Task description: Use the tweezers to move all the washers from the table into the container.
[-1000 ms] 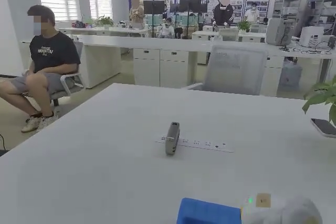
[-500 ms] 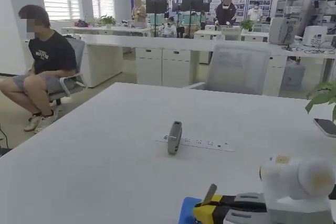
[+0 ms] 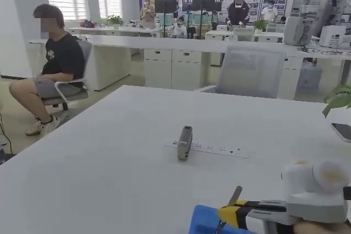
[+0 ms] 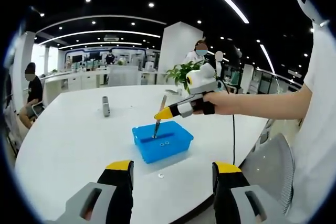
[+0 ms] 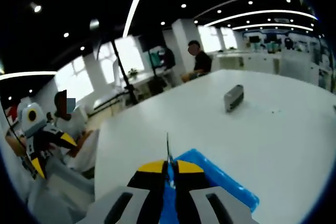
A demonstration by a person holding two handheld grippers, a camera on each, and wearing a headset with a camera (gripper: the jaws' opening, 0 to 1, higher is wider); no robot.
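My right gripper is shut on thin metal tweezers and hovers over a blue container at the table's near edge. In the left gripper view a hand holds that right gripper, and the tweezers point down into the blue container, where two small washers lie. One washer lies on the white table in front of the container. My left gripper is open and holds nothing, well short of the container. In the right gripper view the right gripper pinches the tweezers above the container.
A grey oblong device stands mid-table beside a flush socket strip. A phone and a plant are at the right edge. An office chair stands behind the table. A person sits far left, others farther back.
The right gripper with the tweezers has come up into the head view from the bottom right and now sits over the blue container. The head camera has shifted slightly.
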